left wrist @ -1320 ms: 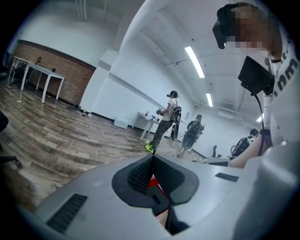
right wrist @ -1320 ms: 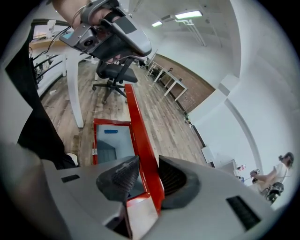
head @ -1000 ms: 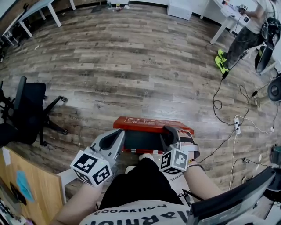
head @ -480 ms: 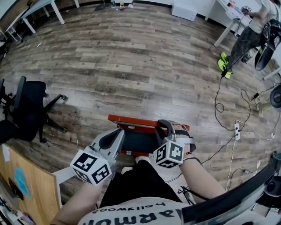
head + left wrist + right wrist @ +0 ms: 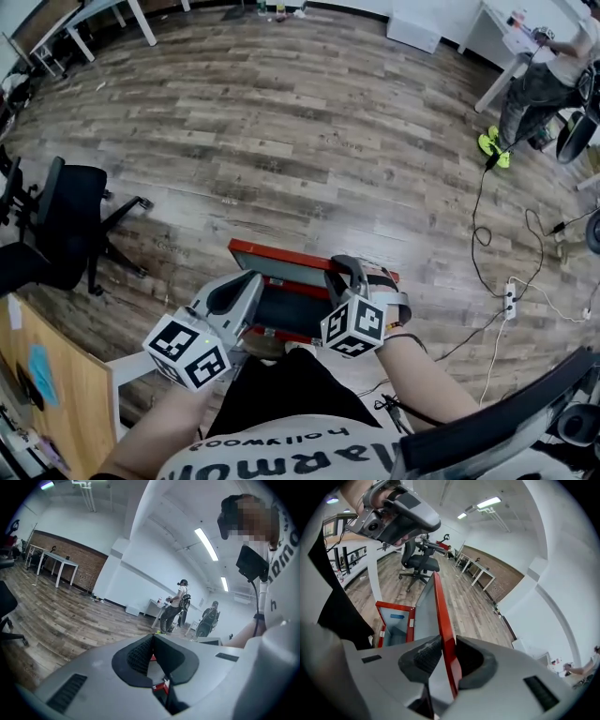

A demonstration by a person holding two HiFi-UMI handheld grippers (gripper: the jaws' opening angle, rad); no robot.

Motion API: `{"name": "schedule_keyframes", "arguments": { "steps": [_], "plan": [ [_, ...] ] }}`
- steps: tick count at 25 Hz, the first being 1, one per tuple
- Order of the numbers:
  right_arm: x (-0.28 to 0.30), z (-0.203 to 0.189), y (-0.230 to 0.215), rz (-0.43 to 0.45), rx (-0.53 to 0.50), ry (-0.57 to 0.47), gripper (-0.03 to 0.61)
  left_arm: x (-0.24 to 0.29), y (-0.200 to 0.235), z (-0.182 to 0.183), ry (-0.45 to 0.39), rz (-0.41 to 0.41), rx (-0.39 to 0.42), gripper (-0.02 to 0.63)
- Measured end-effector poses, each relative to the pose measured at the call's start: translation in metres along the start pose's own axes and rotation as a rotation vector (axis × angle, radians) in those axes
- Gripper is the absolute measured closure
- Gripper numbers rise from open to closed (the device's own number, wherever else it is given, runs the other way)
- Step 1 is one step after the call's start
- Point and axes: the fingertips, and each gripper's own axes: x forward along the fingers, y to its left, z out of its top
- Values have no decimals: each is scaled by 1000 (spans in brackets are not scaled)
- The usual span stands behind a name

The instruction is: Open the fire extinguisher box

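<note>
A wood-plank floor (image 5: 281, 122) bears a red box (image 5: 279, 256), office chair (image 5: 64, 220) nearby.

Shirt (image 5: 281, 453): print seen upside down, small "hollywood" beside larger letters; "armo" legible, rest cut off. Blue label (image 5: 397, 616) inside fire extinguisher box (image 5: 393, 605): too small to read. Marker cubes (image 5: 187, 351): coded squares only, no lettering.

black office chair (image 5: 56, 220): left | power strip (image 5: 512, 298), cables (image 5: 473, 202): right floor | white table (image 5: 84, 14): far left | person (image 5: 539, 89): far right
</note>
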Motion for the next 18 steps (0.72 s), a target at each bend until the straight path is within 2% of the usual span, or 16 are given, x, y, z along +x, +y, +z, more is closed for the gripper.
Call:
{"name": "schedule_keyframes", "arguments": {
  "steps": [3, 9, 18],
  "plan": [
    [4, -2, -4, 0, -9, -19, 483, 11, 0, -4, -8, 17, -3, 607],
    [13, -2, -9, -2, -13, -27, 486, 14, 5, -26, 49, 44, 14, 607],
    [34, -7, -25, 9, -4, 11, 491, -2, 37, -20, 39, 87, -14, 607]
  ]
}}
